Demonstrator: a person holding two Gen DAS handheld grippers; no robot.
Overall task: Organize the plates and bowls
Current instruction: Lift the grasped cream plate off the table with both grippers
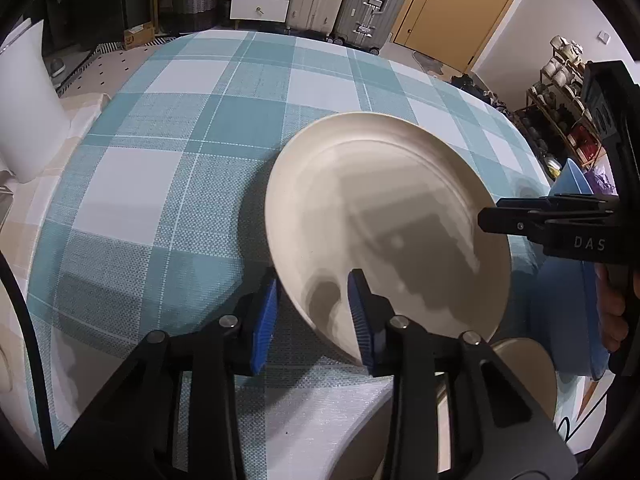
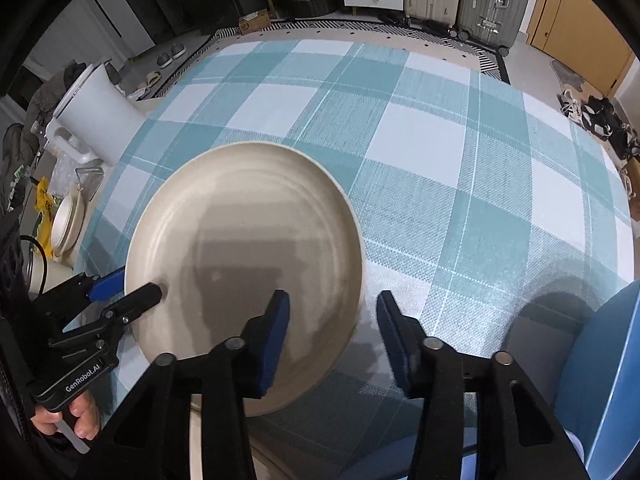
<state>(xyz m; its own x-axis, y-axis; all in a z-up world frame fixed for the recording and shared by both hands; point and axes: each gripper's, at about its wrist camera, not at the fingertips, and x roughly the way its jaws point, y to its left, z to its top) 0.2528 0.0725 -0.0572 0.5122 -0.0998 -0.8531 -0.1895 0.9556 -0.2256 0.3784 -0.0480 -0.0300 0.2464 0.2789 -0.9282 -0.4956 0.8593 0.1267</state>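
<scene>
A cream plate hangs tilted above the checked table; it also shows in the right wrist view. My left gripper straddles its near rim, one blue pad under it and one on top. In the right wrist view the left gripper grips the plate's left rim. My right gripper is open, its left finger over the plate and its right finger beyond the rim; its fingers do not press the plate. Its black fingertips reach the plate's right rim in the left wrist view.
The teal and white checked tablecloth covers the table. A blue dish stands at the right near edge, seen too in the left wrist view. A cream dish rim lies under the plate. A white bin and stacked cream dishes sit left.
</scene>
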